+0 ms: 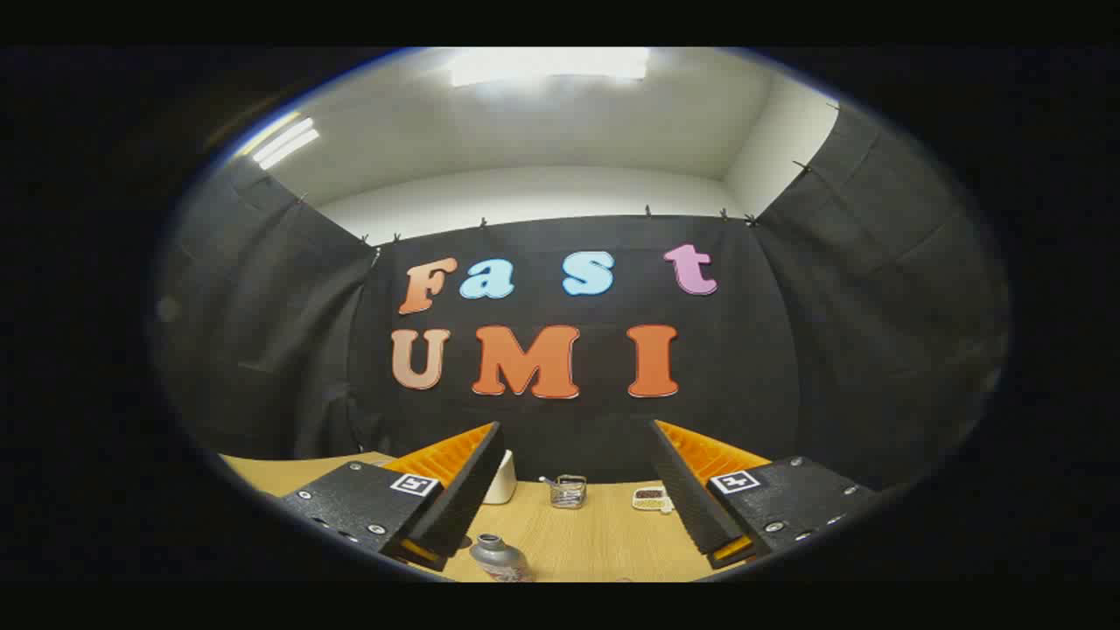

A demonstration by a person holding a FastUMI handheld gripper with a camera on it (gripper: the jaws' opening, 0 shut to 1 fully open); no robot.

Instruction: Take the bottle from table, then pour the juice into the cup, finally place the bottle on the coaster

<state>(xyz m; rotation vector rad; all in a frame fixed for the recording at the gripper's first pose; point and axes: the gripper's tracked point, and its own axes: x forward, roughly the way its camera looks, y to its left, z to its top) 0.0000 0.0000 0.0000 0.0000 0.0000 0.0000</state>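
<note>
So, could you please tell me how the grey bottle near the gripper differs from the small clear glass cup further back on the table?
The grey metallic bottle is opaque, while the small clear glass cup is see-through. The bottle narrows to a small neck; the cup is wide-mouthed with a handle. The bottle sits just ahead of the open gripper, nearer its left finger; the cup stands beyond the fingers. Both rest upright on the wooden table.
</note>
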